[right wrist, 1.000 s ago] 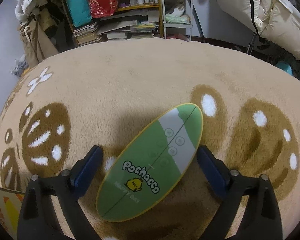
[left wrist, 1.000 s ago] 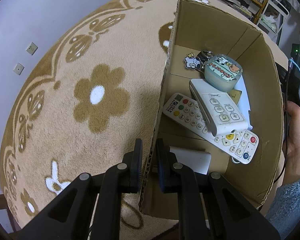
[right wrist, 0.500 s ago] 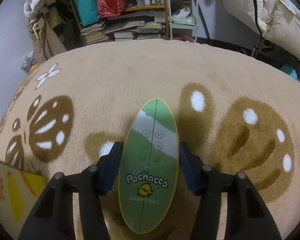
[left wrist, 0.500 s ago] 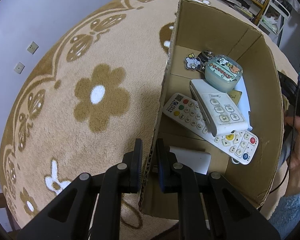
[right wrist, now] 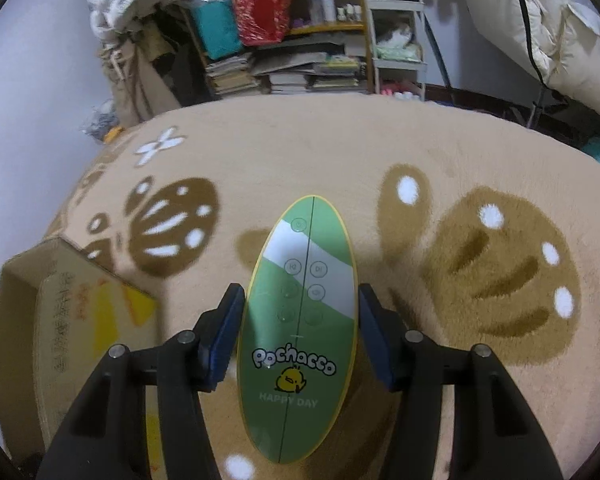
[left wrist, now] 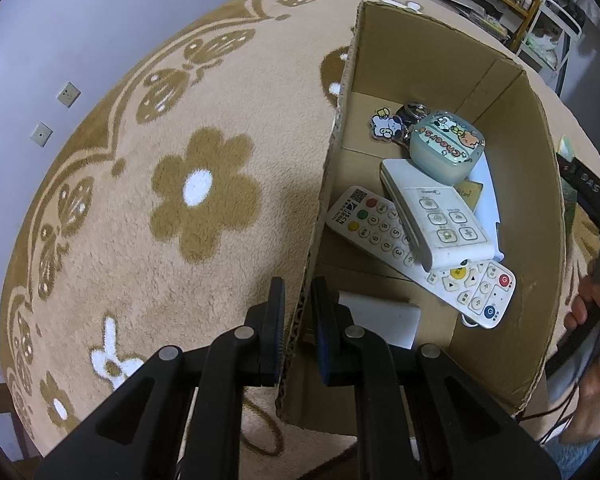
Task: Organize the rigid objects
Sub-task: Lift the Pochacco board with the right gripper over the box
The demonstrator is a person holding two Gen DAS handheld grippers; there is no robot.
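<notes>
Green oval remote [right wrist: 298, 320] now lifted, fingers [right wrist: 226, 332] clamped

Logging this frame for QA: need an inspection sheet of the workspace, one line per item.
Surface: beige carpet with brown flower print.
Job's things: cardboard box holds two white remotes, a mint case, a keychain charm; green oval remote.
Clutter: nothing seen loose on the carpet.
Grippers: left gripper jaws shut on the box wall; right gripper jaws shut on the green oval remote.
Cables: thin black cable beside the box.
Surroundings: crowded bookshelf, white bedding.
</notes>
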